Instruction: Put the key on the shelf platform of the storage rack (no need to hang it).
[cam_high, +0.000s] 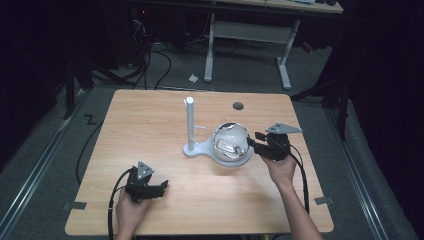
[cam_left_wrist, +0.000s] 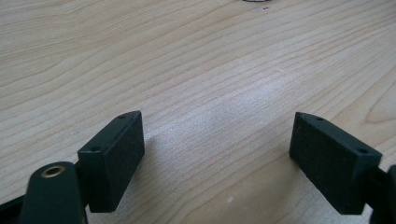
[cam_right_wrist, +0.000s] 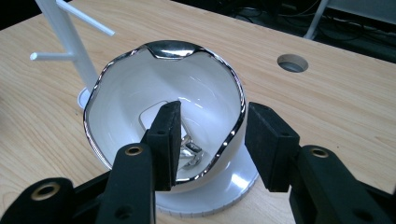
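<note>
Light wooden tabletop (cam_high: 150, 130) takes up the middle of the high view, with a round cable hole (cam_high: 238, 106) near its far edge at about 1 o'clock from centre. Just right of centre sits a white stand (cam_high: 190, 131): flat base, upright post with short pegs. On the base's right part, a white egg-shaped bowl (cam_high: 231, 142) with a jagged chrome rim (cam_right_wrist: 236, 88), opening tilted toward the right gripper. Small shiny metal pieces (cam_right_wrist: 190, 153) lie inside at the bottom; what they are cannot be told. Right gripper (cam_high: 256, 141) is at 3 o'clock of the bowl, held level and pointing left; in the right gripper view its jaws stand about half open and straddle the near rim, one jaw inside the bowl, the other outside, pads not visibly pressing on the wall. Left gripper (cam_high: 161, 187) rests at 7 o'clock on the tabletop, well apart from the stand, jaws wide open with bare wood between them in the left gripper view (cam_left_wrist: 217, 154).
</note>
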